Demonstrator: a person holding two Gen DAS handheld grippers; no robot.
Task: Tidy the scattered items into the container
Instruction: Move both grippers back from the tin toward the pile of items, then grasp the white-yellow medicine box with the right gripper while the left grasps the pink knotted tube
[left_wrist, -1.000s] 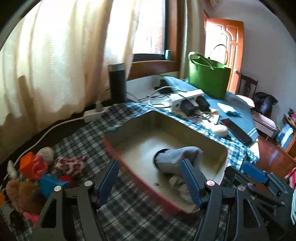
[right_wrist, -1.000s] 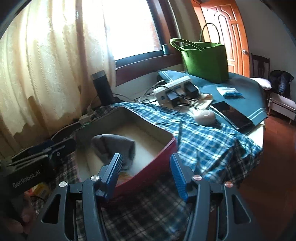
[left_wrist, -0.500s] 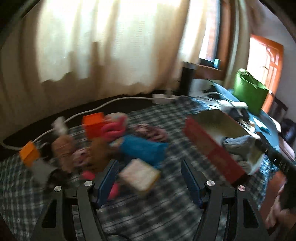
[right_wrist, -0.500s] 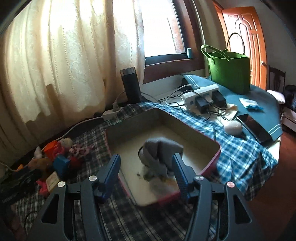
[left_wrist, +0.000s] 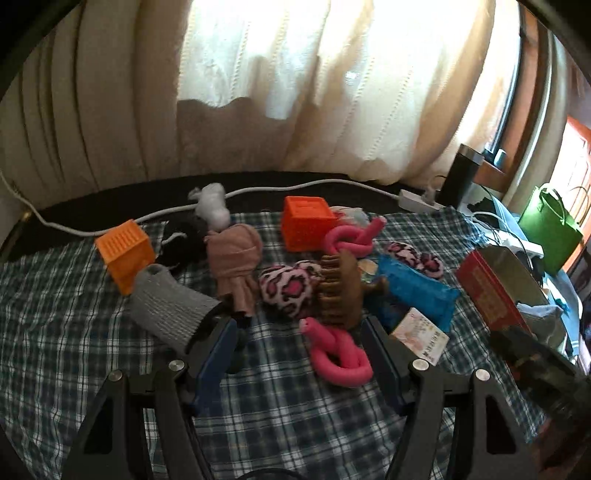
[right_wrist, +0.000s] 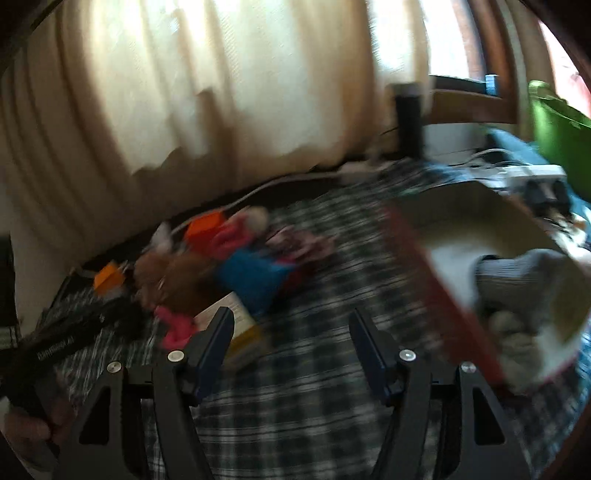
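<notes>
Task's barely begun, I'd say. The box (left_wrist: 495, 291), red outside w/ a pale inside, sits on the right end of the counter (left_wrist: 66, 332) on the checked cloth, and only a grey sock (right_wrist: 517, 277) plus something pale under it lie inside. Can't tell what the pale bit is, pic's too blurred.

Left tongs (left_wrist: 299, 343) are spread wide and empty, hovering low over the heap, w/ a pink foam twist (left_wrist: 338, 354) right btwn the tips. Right tongs (right_wrist: 291, 332) are also spread and empty, near the box's red wall.

Still loose on the cloth, counted from the left view:
- 2 orange cubes, the small cube (left_wrist: 123, 254) and the big cube (left_wrist: 308, 221)
- 2 pink foam twists, 2nd one (left_wrist: 351, 236) beside the big cube
- 2 leopard-print bits, the near pouch (left_wrist: 286, 290) and the far pouch (left_wrist: 413, 254)
- 1 loose grey sock (left_wrist: 170, 304), just off the left tip
- 1 tan sock (left_wrist: 234, 262)
- 1 black sock (left_wrist: 183, 240)
- 1 white fluffy thing (left_wrist: 212, 205)
- 1 brown comb (left_wrist: 340, 293)
- 1 blue packet (left_wrist: 415, 291)
- 1 small card pack (left_wrist: 421, 338)

So approx 13 items left, maybe more hidden under the pile.
</notes>
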